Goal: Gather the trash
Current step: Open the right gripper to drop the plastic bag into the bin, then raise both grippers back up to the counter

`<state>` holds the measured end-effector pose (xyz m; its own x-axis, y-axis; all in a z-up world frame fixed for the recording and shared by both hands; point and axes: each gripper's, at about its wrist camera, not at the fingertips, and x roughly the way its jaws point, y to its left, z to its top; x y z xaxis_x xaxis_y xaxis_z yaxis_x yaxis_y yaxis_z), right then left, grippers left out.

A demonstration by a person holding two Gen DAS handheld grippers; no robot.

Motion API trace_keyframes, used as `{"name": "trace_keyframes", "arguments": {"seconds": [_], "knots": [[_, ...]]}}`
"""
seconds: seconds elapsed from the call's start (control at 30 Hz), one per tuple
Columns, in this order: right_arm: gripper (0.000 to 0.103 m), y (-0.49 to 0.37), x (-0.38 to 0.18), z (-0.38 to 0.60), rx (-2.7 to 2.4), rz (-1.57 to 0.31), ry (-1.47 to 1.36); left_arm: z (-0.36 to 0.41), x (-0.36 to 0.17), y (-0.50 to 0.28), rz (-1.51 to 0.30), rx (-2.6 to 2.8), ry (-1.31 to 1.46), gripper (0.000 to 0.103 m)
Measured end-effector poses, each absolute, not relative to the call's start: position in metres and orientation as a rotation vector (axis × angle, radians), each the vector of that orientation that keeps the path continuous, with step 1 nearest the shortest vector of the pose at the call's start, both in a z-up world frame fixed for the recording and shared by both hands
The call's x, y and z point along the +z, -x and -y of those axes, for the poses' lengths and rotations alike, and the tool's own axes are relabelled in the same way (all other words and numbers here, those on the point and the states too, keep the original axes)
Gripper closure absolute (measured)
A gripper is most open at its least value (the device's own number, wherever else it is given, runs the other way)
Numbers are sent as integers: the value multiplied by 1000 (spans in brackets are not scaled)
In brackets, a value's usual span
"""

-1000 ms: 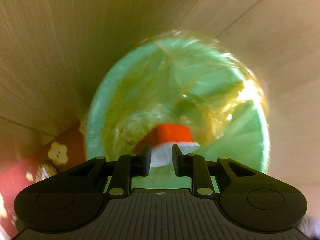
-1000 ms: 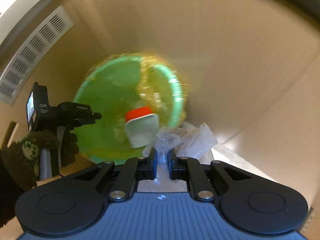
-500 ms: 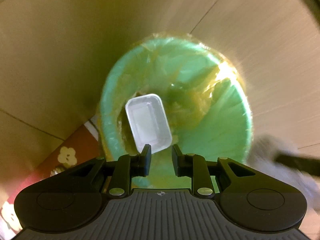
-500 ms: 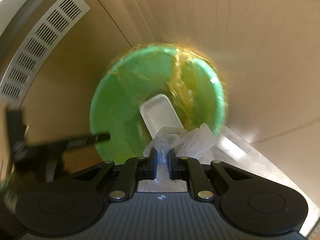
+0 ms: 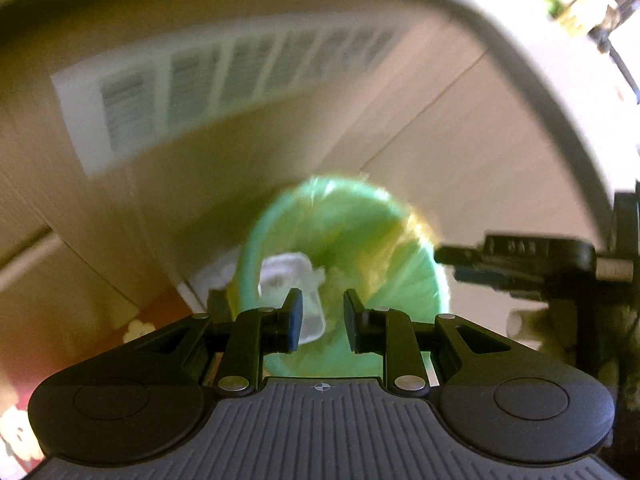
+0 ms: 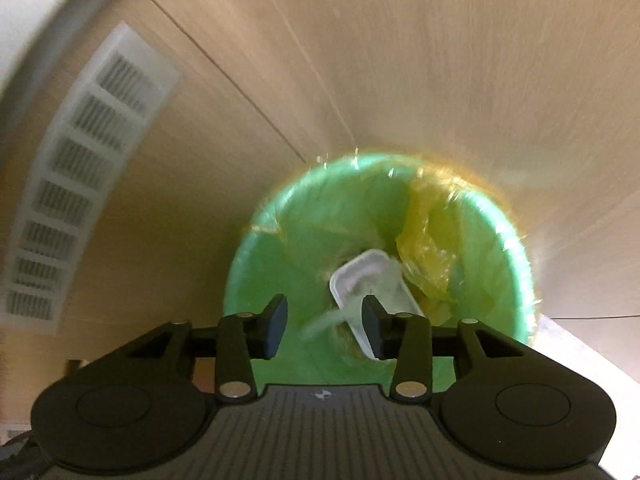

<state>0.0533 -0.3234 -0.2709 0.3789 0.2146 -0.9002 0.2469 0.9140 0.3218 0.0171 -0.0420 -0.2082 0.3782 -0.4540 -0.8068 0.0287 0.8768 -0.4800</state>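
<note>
Both grippers empty above the bin; trash lands inside.

Right gripper (image 6: pixel 323 326): jaws open, holding nothing. Left gripper (image 5: pixel 321 318): jaws open, holding nothing. Beyond them, the white tray (image 6: pixel 370 286) lies in the green bin (image 6: pixel 280 264), against the yellow liner (image 6: pixel 430 240). A blurred clear scrap hangs between the right jaws. Risk: the scrap may drift past the rim onto the floor (image 6: pixel 400 60).

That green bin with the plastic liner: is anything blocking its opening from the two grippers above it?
Nothing visible blocks it. The green bin is open-topped, and only a white plastic tray lies inside its yellowish liner. The right gripper and left gripper both hang open above the mouth, holding nothing.
</note>
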Motion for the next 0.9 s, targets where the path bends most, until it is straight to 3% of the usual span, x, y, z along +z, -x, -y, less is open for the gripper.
{"name": "trace_keyframes", "arguments": {"seconds": [0.4, 0.5, 0.67, 0.9], "knots": [[48, -44, -88, 240, 157, -923, -178, -53, -43, -2, -841, -100, 412, 78], [42, -53, -52, 199, 287, -836, -166, -79, -32, -4, -819, 29, 402, 78], [42, -82, -16, 127, 382, -772, -105, -120, -25, -2, -812, 92, 423, 78], [41, -138, -11, 47, 388, -785, -91, -160, -22, -5, -773, -13, 345, 78]]}}
